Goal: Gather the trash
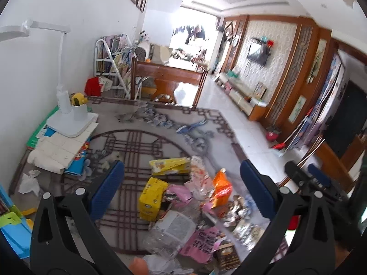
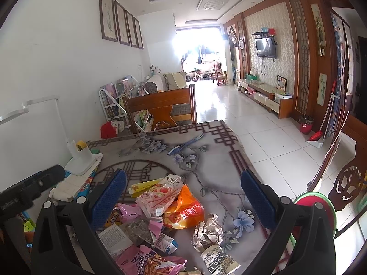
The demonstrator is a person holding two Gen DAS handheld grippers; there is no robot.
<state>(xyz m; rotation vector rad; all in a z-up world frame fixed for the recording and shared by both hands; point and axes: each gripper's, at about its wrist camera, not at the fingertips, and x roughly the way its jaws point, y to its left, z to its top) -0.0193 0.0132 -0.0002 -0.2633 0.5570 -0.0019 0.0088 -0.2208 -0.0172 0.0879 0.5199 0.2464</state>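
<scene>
A heap of trash lies on the patterned table [image 1: 137, 119]: yellow boxes [image 1: 152, 198], an orange wrapper [image 1: 221, 189], pink wrappers [image 1: 203, 243] and a clear plastic bag [image 1: 169, 231]. My left gripper [image 1: 182, 188] is open and empty, hovering over the heap. In the right wrist view the heap shows a Pocky wrapper [image 2: 158, 197], the orange wrapper [image 2: 188, 210], crumpled foil [image 2: 207, 231] and a paper cup [image 2: 219, 260]. My right gripper [image 2: 183, 194] is open and empty above it. The right gripper's body also shows in the left wrist view [image 1: 307, 178].
A white desk lamp [image 1: 68, 112] stands on stacked books and paper [image 1: 59, 146] at the table's left. A crumpled tissue [image 1: 29, 181] lies near the left edge. A wooden chair [image 2: 160, 107] stands beyond the table. A red-and-green round object [image 2: 318, 206] sits off the table's right side.
</scene>
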